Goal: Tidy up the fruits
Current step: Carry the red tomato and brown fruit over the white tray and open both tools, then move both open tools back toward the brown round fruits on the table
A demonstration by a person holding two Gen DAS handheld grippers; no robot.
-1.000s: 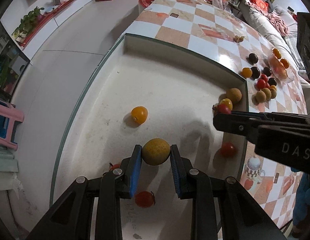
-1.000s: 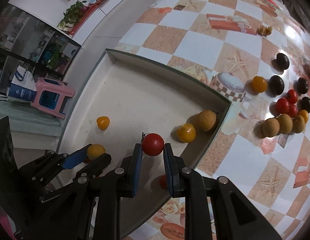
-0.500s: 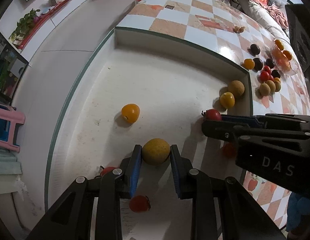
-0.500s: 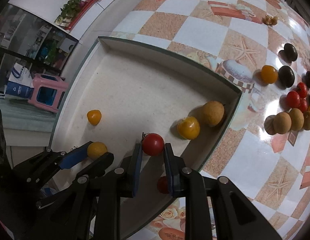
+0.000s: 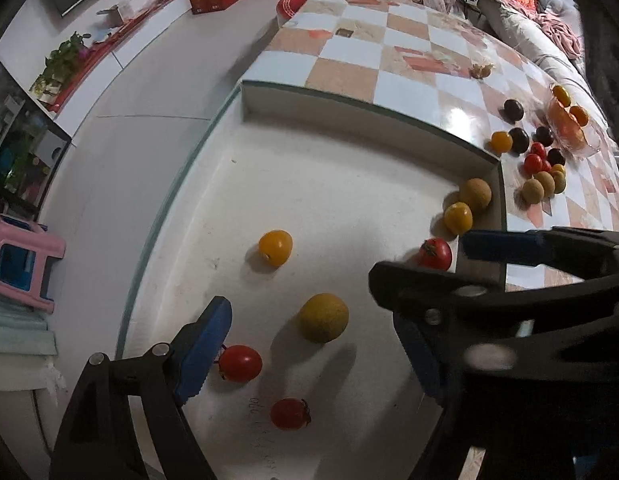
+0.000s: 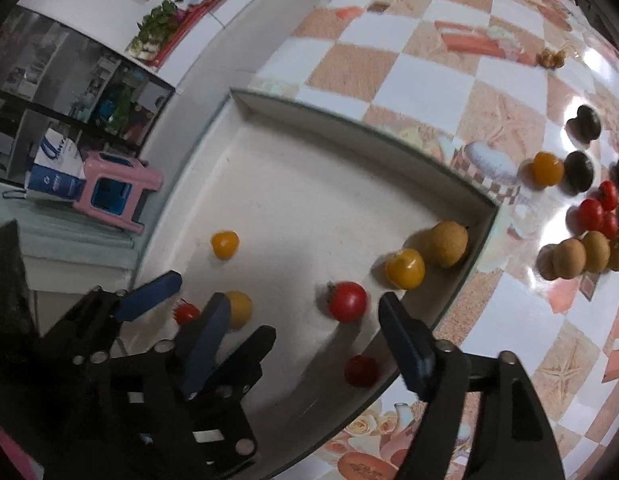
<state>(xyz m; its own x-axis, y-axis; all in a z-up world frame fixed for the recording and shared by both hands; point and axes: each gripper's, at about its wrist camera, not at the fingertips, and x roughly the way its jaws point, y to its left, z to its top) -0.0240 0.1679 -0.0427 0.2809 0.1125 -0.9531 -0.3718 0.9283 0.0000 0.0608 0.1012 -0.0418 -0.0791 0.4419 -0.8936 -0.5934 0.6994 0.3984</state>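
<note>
A white tray (image 5: 349, 120) lies on the checkered table. My left gripper (image 5: 317, 344) is open above a round yellow fruit (image 5: 323, 317) that rests on the tray floor. My right gripper (image 6: 305, 344) is open above a red tomato (image 6: 347, 301) that lies on the tray; this tomato also shows in the left wrist view (image 5: 435, 254). Also in the tray are an orange fruit (image 5: 274, 247), two small red tomatoes (image 5: 240, 363) (image 5: 289, 413), and a yellow tomato (image 5: 458, 217) beside a brown fruit (image 5: 475, 194) in the far right corner.
Several loose fruits, dark, red, orange and brown, lie on the table to the right of the tray (image 6: 581, 216). A clear bowl of orange fruit (image 5: 567, 126) stands behind them. A pink stool (image 5: 17, 256) stands on the floor to the left.
Both grippers have opened and let go. The yellow fruit and the red tomato now lie on the tray floor. Both grippers have pulled back a little.
</note>
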